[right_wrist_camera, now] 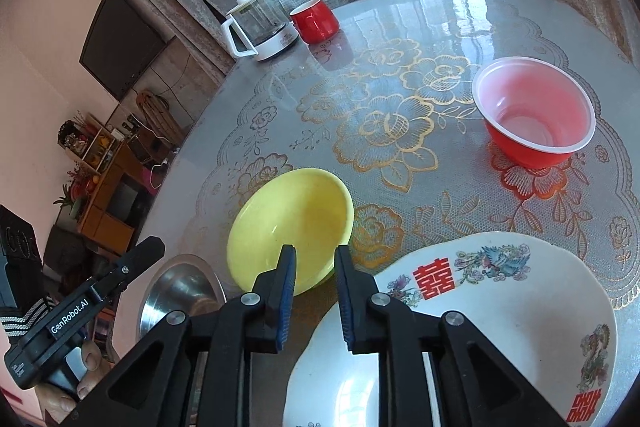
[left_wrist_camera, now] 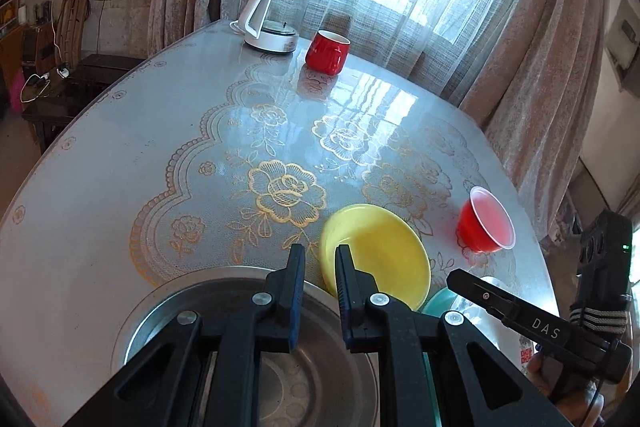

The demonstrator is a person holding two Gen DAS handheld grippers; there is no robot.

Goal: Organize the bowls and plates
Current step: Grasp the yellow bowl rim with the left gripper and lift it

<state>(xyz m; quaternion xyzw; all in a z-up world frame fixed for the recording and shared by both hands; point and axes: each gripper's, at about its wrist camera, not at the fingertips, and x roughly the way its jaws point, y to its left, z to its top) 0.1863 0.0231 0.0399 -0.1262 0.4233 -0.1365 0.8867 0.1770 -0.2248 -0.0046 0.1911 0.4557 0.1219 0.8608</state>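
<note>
tableware on the lace-patterned round table [right_wrist_camera: 280,99] counts one yellow plastic bowl [right_wrist_camera: 292,227] at centre, one red plastic bowl [right_wrist_camera: 534,111] upper right, one steel plate [left_wrist_camera: 248,347] lower left, one white printed plate [right_wrist_camera: 500,327] lower right, with left gripper [left_wrist_camera: 319,259] and right gripper [right_wrist_camera: 315,261] jaws slightly apart, empty.

Bowl [right_wrist_camera: 290,227] lies between metal plate [right_wrist_camera: 180,291] and patterned plate [right_wrist_camera: 500,307].

"DAS" on the right gripper [left_wrist_camera: 466,277] — "GenRobot.AI" on the left gripper [right_wrist_camera: 154,247].
</note>
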